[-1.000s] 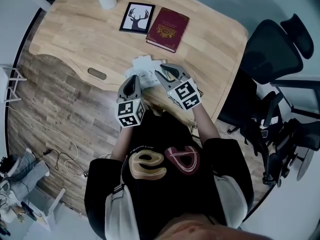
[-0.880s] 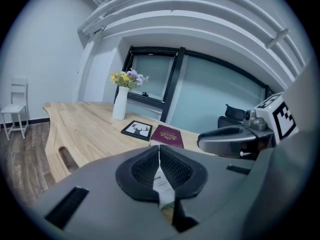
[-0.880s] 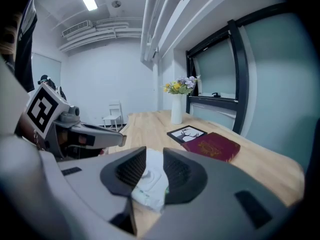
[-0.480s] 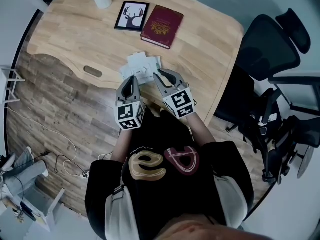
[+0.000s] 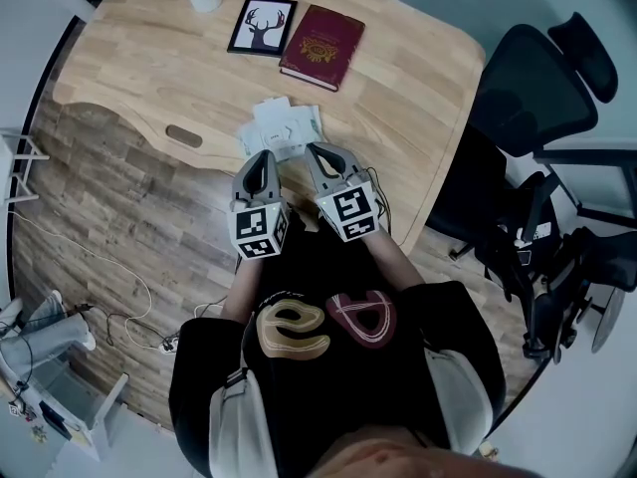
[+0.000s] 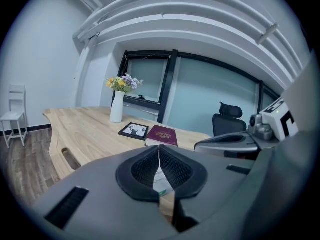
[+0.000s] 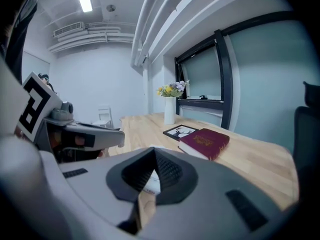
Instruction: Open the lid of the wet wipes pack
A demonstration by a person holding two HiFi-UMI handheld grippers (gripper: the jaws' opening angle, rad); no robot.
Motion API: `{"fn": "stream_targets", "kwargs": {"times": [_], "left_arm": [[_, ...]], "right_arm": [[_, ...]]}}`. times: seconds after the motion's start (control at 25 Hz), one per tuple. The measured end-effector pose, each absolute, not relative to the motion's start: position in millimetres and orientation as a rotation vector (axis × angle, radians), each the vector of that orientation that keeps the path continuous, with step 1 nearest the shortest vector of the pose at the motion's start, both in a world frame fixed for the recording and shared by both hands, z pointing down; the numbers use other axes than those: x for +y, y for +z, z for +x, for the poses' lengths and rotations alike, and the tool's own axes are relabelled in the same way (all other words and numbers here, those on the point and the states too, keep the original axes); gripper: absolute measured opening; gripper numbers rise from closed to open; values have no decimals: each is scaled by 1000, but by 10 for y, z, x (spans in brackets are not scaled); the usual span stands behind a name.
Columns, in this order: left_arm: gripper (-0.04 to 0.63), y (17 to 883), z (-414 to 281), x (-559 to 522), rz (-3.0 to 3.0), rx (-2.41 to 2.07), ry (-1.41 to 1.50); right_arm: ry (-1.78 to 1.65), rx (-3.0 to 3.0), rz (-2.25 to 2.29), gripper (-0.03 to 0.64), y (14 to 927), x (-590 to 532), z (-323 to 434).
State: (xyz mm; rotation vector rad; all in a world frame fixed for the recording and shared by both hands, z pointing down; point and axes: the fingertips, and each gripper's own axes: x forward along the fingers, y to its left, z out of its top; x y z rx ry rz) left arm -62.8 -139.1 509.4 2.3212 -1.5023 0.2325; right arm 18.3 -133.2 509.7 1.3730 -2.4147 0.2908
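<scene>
Two claws, the left gripper (image 5: 267, 155) and the right gripper (image 5: 315, 150), hang at the near edge of a wooden desk (image 5: 149, 58); the wet wipes pack (image 5: 284, 129) lies flat on the desk just beyond their tips, at twelve o'clock; the left gripper's ribbed pads are pressed together on nothing; the right gripper's jaws have just been closing and stand pinched tight, likewise empty; a maroon book (image 5: 321, 48) and a framed deer picture (image 5: 263, 26) lie farther off, at one and twelve o'clock of the pack; a pale flap shows at the pack's far end, though whether that is the lid raised cannot be told; the pack looks light and soft-bodied, its film likely slick, so it would probably slide or buckle unless one claw pins the body while the other catches the stiffer lid by its free lip.
</scene>
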Motion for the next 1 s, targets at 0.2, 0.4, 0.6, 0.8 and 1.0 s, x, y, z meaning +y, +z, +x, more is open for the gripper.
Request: {"fn": "stream_targets", "kwargs": {"times": [0.2,0.4,0.6,0.8,1.0], "left_arm": [[17,5102,-616,-1344,2350,-1498,261],[18,5148,-595,-1313,2349,-1480,282],[17,5155,-599,-1315,2346,-1478,271],[17,5140,-620,-1342,2343,-1484,280],[17,5228,-642,-1361,2339,-1478,292]], "right_arm": [[281,-2414,1354,10,5098,-1276,112],[282,-2423,1361,9,5083,-1277,93],[279,-2422,1357,9,5092,-1269,79],[282,-2420,1356,9,5100,-1287,68],[285,-2420,1355,9,5119,-1319,55]]}}
